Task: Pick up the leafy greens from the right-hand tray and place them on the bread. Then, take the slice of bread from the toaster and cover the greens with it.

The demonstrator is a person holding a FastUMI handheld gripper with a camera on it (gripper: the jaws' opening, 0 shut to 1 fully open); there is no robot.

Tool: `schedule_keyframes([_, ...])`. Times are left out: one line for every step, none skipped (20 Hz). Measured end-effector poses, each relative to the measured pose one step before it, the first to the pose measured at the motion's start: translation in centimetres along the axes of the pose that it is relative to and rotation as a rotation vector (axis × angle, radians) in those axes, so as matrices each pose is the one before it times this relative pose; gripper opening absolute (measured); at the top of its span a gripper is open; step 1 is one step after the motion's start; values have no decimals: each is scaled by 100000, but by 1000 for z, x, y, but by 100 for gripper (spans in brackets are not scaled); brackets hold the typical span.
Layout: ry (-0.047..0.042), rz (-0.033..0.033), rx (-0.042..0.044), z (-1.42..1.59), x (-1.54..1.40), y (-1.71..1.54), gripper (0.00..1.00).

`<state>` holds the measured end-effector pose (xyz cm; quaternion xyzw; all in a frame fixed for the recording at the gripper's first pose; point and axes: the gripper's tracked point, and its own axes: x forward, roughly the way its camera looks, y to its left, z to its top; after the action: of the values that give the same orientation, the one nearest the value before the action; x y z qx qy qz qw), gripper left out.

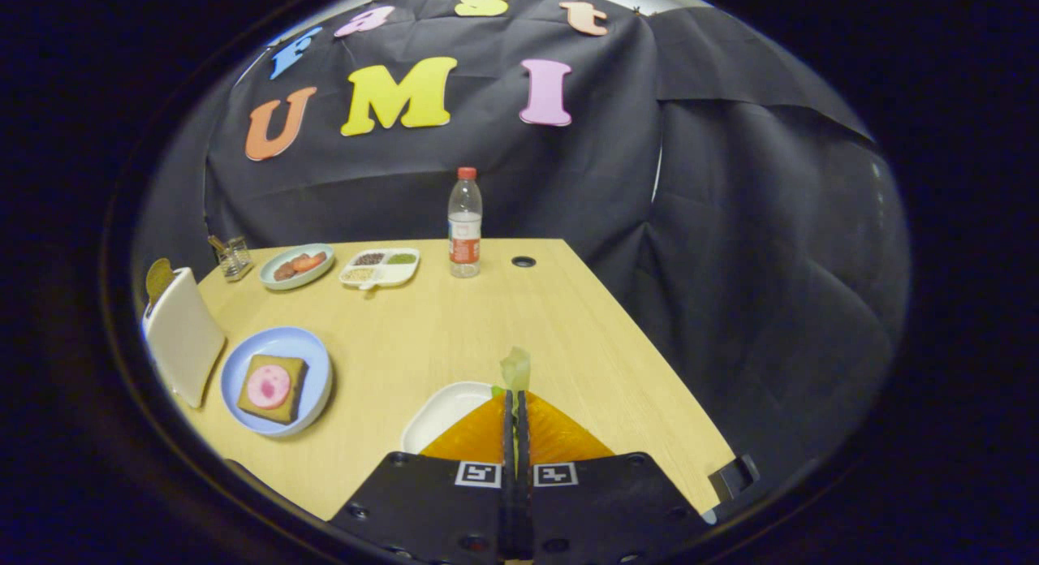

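My gripper (515, 396) is shut on a pale green leaf of the leafy greens (515, 368), which sticks up just past the fingertips. Right under and behind the fingers lies a white tray (442, 411), partly hidden by them. Far off to the left of the fingers sits a blue plate (312, 362) carrying a square slice of bread (292, 378) topped with a round pink slice (269, 386). Beyond that plate stands the white toaster (183, 334), with a brown slice of bread (158, 277) poking out of its top.
At the back of the wooden table stand a clear bottle with a red cap (464, 224), a white divided dish (380, 267), a pale green plate of food (297, 265) and a small glass holder (234, 258). The table edge (649, 338) runs diagonally on the right.
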<state>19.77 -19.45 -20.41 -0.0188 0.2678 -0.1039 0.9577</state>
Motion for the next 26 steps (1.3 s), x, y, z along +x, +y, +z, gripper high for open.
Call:
schedule_keyframes([-1322,874,-1105,469,-597,993,0])
schedule_keyframes([-1330,927,-1525,414,-725,1210,0])
schedule_keyframes([-1014,647,-1038,398,-599,1060,0])
schedule_keyframes([-913,990,-622,336,-516,1167,0])
schedule_keyframes([-683,1305,-228,299,-589,1253,0])
schedule_keyframes([-966,1607,-603,310,-493,1362,0])
schedule_keyframes([-1166,1679,-568,359,-477,1367,0])
schedule_keyframes([-1189,1425,-562,246,-468,1311,0])
schedule_keyframes([-894,1401,-590,293,-404,1349,0])
schedule_keyframes([-666,1571,-286,162,-316,1429,0])
schedule_keyframes([-442,1631,-351,255,-271,1465,0])
schedule_keyframes([-609,1644,-489,183,-216,1439,0])
schedule_keyframes([-592,1686,-903,150,-244,1550,0])
schedule_keyframes([-646,1883,-1126,159,-72,1588,0])
schedule_keyframes([-482,2023,-1079,155,-65,1574,0])
schedule_keyframes([-95,1901,-677,-37,111,1494,0])
schedule_keyframes([-114,2102,-234,87,89,1561,0])
schedule_keyframes([-435,2664,77,52,167,1710,0])
schedule_keyframes([-180,2553,-83,7,277,1589,0])
schedule_keyframes([-217,2660,265,-84,247,1478,0])
schedule_keyframes([-1,3478,1149,-129,395,1443,0])
schedule_keyframes([699,2945,1343,-364,548,1151,0])
schedule_keyframes([1405,2111,1254,-447,592,776,0])
schedule_keyframes([1384,1417,1127,-532,860,366,0])
schedule_keyframes([1371,153,1333,-434,1044,-163,0])
schedule_keyframes([1165,-513,1442,-471,1068,-454,0])
